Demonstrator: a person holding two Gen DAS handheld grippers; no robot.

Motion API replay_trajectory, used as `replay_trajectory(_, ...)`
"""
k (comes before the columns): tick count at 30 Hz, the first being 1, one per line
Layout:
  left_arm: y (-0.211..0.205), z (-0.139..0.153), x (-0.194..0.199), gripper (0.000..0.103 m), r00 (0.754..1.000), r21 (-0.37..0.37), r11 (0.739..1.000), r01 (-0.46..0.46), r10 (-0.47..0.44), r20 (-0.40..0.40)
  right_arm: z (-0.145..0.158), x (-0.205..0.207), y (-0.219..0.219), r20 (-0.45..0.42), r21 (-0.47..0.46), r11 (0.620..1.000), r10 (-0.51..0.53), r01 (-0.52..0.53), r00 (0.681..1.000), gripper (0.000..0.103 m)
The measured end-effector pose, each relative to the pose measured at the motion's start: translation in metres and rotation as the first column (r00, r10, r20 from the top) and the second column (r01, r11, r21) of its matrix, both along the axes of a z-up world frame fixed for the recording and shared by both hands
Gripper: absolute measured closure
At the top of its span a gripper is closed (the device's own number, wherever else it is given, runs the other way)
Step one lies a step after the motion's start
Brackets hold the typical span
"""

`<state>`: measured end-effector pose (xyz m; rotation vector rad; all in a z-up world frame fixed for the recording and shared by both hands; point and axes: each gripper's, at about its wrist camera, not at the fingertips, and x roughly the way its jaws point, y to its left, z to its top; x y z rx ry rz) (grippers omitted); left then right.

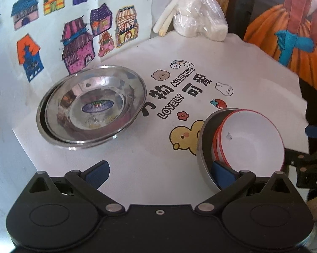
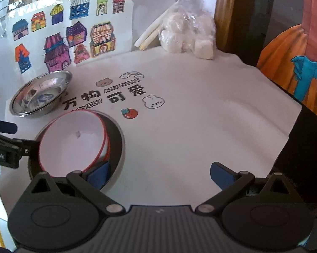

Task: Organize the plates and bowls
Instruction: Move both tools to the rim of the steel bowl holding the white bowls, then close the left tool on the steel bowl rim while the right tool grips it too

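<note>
Where the white cartoon-printed cloth (image 2: 200,113) covers the desk, two stacks stand. Item one: two nested round stainless-steel plates (image 1: 91,105), mouths up, the upper one shifted off centre, near the far left edge below the sheet of coloured house drawings (image 1: 74,27). Item two: white red-rimmed bowls (image 1: 253,139) nested and tilted, leaning inside a grey round metal bowl (image 1: 202,147) near the front edge of the cloth; their mouths face up and toward the front. Neither stack has a long axis.

Open room: the middle and right of the cloth lie bare as far as the clear plastic bag of white blocks (image 2: 188,35) and pale sticks (image 2: 150,33) at the far edge.

Left gripper (image 1: 160,172): jaws apart, holding nothing, its right pad just inside the grey bowl's rim. Right gripper (image 2: 160,175): jaws apart, its left pad at the same bowl's rim.

Only the right view shows the bare right edge; only the left shows the yellow duck print (image 1: 183,137).
</note>
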<state>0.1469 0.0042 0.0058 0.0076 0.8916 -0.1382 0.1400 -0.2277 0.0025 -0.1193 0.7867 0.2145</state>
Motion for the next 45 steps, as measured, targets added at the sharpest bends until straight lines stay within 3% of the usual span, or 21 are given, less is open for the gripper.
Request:
replay_trajectory(11,-0.004,-0.006,0.005,0.001,1.0,0.013,1.0,-0.026,0.027,-0.01,-0.002,0.005,0.007,0.01,-0.06,0.998,-0.009,0.01,1.0,0.0)
replay_trajectory(16,-0.003,-0.008,0.002,0.009,0.999,-0.02,0.999,-0.046,0.046,0.003,-0.005,0.003,0.009,0.025,-0.068,0.997,-0.026,0.028,0.999,0.001)
replay_trajectory(19,-0.005,-0.008,-0.001,0.017,0.998,-0.045,0.997,-0.06,0.06,0.006,-0.006,0.0,0.007,0.025,-0.037,0.999,-0.028,0.029,0.999,0.009)
replay_trajectory(23,-0.008,-0.008,-0.004,0.033,0.998,-0.085,0.994,-0.066,0.067,0.011,-0.003,-0.005,0.012,0.032,-0.013,1.0,-0.008,0.009,0.999,0.032)
replay_trajectory(26,-0.007,-0.008,-0.006,0.042,0.997,-0.131,0.989,-0.073,0.074,0.003,-0.002,-0.007,0.016,0.03,0.007,1.0,-0.008,0.008,1.0,0.042)
replay_trajectory(33,-0.01,-0.008,-0.01,0.064,0.997,-0.194,0.978,-0.077,0.081,0.011,-0.004,-0.011,0.012,0.008,0.134,0.99,-0.042,0.04,0.999,0.067)
replay_trajectory(38,-0.013,-0.008,-0.011,0.077,0.995,-0.23,0.968,-0.096,0.1,0.005,-0.007,-0.013,0.011,-0.004,0.21,0.973,-0.095,0.094,0.995,0.075)
replay_trajectory(45,-0.019,-0.009,-0.013,0.086,0.99,-0.237,0.962,-0.135,0.14,0.008,-0.011,-0.015,0.01,-0.011,0.284,0.95,-0.13,0.128,0.991,0.084)
